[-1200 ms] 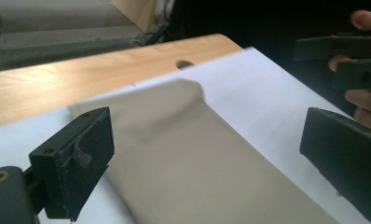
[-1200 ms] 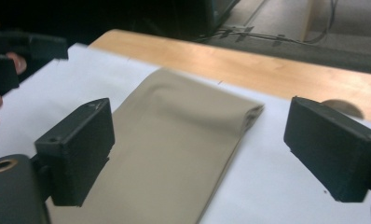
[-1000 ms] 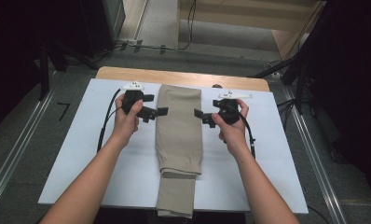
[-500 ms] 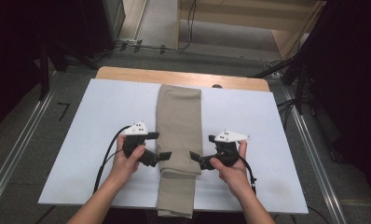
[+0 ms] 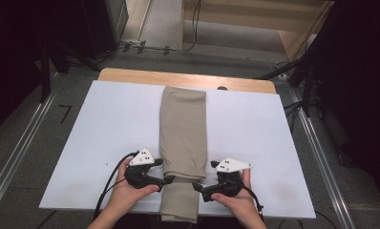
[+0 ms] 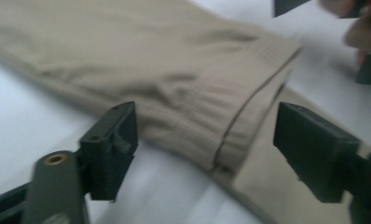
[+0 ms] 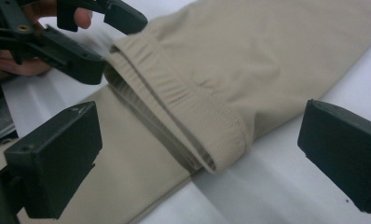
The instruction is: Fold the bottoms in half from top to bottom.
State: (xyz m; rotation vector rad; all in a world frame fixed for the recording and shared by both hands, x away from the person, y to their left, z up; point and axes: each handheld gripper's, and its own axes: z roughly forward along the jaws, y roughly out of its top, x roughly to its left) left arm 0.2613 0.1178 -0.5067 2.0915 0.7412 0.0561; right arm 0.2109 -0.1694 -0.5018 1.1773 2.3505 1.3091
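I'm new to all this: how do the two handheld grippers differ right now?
The left gripper sits at the beige trousers' left edge, the right gripper at their right. The left one's jaws have just been closing around the waistband fold without pressing it; the right one's jaws stand wide beside it. Both are black, white-topped and hand-held.

A white board (image 5: 255, 129) lies under the tongs, spreading out ahead of them and to both sides. Past its far edge shows a strip of wooden table (image 5: 131, 75). Grey floor (image 5: 21, 157) with metal rails (image 5: 321, 157) runs along both sides. Cables (image 5: 145, 47) lie far ahead.
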